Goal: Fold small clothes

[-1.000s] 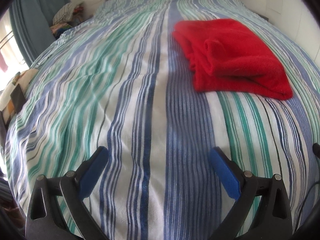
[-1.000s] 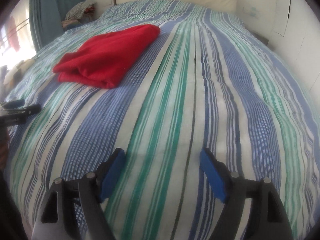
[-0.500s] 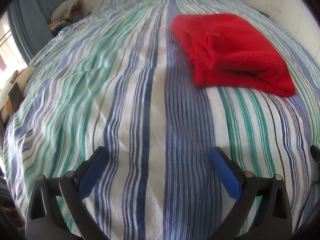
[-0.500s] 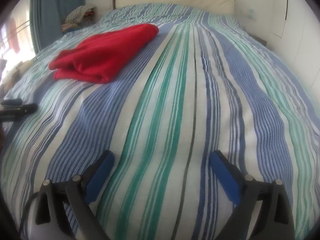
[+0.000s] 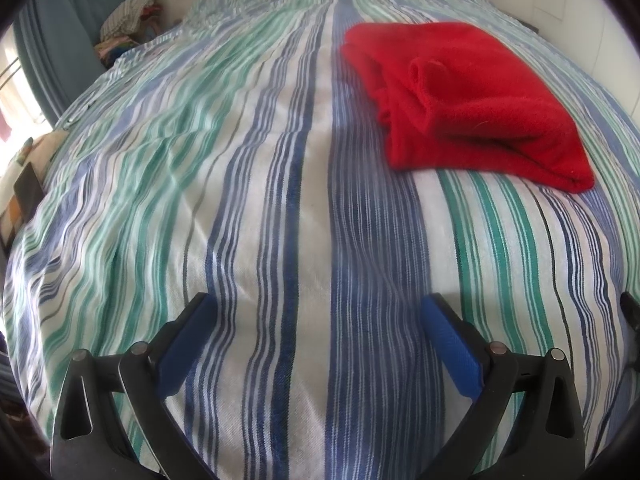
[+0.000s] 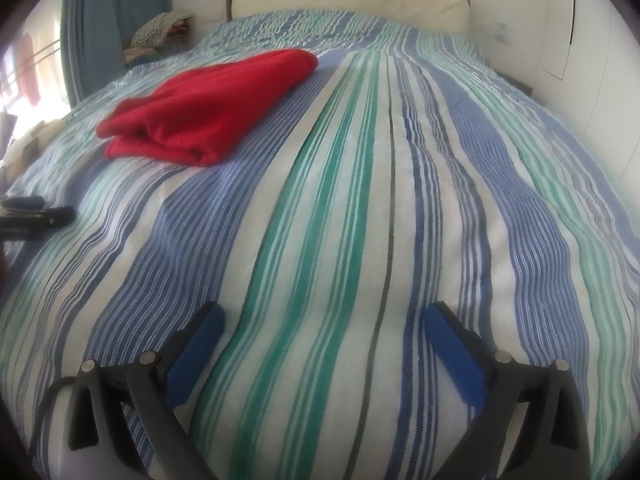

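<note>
A red garment [image 5: 464,96] lies folded on the bed, on top of the striped blanket [image 5: 248,208]. It sits well ahead of both tools, and nothing touches it. The left gripper [image 5: 316,312] is wide apart and holds nothing, with its blue pads [image 5: 450,348] low over the blanket. The right gripper [image 6: 324,320] is wide apart too, and it is also empty. In the right view the red garment is far off to the left. A blue curtain [image 6: 100,28] hangs by the window, and a pale headboard [image 6: 348,0] stands at the far end.
</note>
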